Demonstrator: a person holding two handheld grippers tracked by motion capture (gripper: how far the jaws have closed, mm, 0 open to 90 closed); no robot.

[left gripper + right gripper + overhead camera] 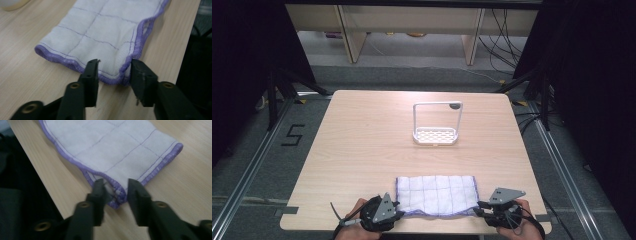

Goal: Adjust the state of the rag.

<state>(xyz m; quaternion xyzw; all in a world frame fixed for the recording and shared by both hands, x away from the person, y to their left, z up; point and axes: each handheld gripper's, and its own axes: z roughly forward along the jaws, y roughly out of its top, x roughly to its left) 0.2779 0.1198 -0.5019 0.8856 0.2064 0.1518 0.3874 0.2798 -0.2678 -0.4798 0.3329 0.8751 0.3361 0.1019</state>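
Folded cloth (436, 195) lies flat at bottom centre of the high view, near desk (362, 150) front edge. Left tool (113, 71) and right tool (115, 188) each sit at a near corner, jaws parted, corner between them but not pinched. Looks like a release after a fold; next prob. pull both tools back w/o dragging the hem.

— Position of the hands?

— Both enter at the table's near edge. The left hand (357, 220) carries the black two-jaw left gripper (398, 215), the right hand (517, 222) the black two-jaw right gripper (478, 208), each topped by a grey three-cornered plate.

— Orientation?

— Jaws point inward, toward each other, held low.

— Jaw state?

— Both sets parted, pads pressing on nothing.
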